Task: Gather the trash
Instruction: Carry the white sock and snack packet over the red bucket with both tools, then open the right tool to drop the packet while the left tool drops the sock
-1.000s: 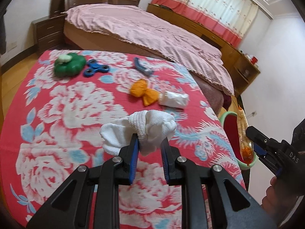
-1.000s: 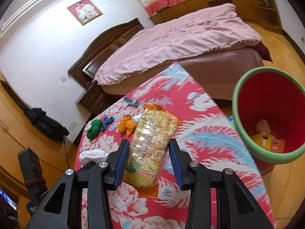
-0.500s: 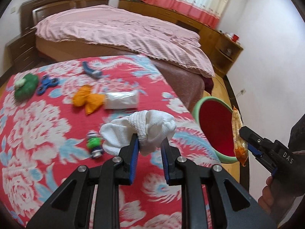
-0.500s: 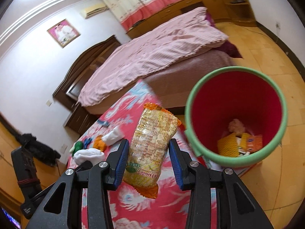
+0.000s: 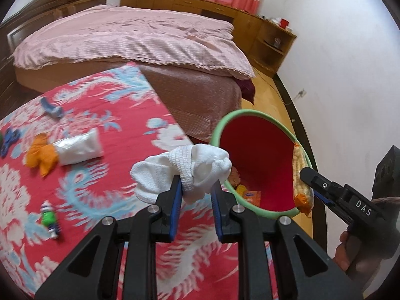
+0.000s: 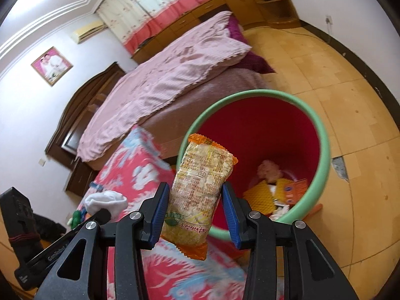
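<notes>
My left gripper (image 5: 196, 190) is shut on a bunched white sock (image 5: 185, 170), held above the red flowered cloth close to the bin's near rim. My right gripper (image 6: 193, 197) is shut on a clear snack packet with orange ends (image 6: 200, 187), hanging in front of the bin. The bin (image 6: 322, 135) is red inside with a green rim (image 5: 250, 112) and stands on the floor beside the table; wrappers lie at its bottom. In the left wrist view the right gripper (image 5: 303, 175) and its snack packet (image 5: 300, 170) hang over the bin's right rim. The sock (image 6: 105, 201) also shows left in the right wrist view.
On the flowered cloth (image 5: 87, 175) lie a white tissue pack (image 5: 80, 147), an orange toy (image 5: 41, 155), a blue piece (image 5: 51, 107), a blue spinner (image 5: 7, 140) and a small green figure (image 5: 50, 218). A pink-covered bed (image 5: 125, 37) stands behind, wooden floor (image 6: 337, 75) around the bin.
Both grippers have swung toward the bin with their loads; the bin now looms larger in both views. The sock and the snack packet stay gripped.
</notes>
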A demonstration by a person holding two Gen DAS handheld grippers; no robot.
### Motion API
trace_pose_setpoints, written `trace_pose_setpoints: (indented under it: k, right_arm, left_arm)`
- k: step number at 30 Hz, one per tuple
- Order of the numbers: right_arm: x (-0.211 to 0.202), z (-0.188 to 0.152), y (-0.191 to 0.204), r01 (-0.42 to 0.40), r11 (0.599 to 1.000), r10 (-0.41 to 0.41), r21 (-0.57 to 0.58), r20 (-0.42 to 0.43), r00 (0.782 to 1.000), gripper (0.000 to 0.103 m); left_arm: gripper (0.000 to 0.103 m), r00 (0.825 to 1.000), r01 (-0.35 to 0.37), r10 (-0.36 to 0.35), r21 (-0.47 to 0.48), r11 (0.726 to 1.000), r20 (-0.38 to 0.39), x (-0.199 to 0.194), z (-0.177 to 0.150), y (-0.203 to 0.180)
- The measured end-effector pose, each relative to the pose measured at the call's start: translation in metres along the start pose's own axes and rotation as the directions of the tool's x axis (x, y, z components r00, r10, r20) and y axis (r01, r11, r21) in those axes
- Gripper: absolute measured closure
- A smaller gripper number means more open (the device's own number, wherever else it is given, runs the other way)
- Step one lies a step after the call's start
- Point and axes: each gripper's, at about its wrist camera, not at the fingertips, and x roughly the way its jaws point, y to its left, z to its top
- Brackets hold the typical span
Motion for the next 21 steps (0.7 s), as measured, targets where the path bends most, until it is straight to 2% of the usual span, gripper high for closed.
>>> trace_pose_setpoints:
  k: [7, 16, 21]
  right_arm:
    - [0.006, 0.008, -0.025, 0.064, 0.998, -0.065, 0.025, 0.012, 0.998, 0.059]
    - [0.012, 0.014, -0.050, 0.061, 0.995, -0.062, 0.075, 0.008, 0.998, 0.057]
    - [0.013, 0.016, -0.056, 0.066, 0.994, -0.067, 0.091, 0.008, 0.998, 0.057]
  left_arm:
    - [0.081, 0.999, 0.018, -0.016, 0.069, 0.997, -0.035, 0.029, 0.008, -0.028]
    - [0.081, 0.998, 0.052, -0.046, 0.138, 0.989, -0.042, 0.052, 0.013, -0.059]
    - [0.072, 0.997, 0.073, -0.067, 0.137, 0.988, -0.045, 0.057, 0.015, -0.064]
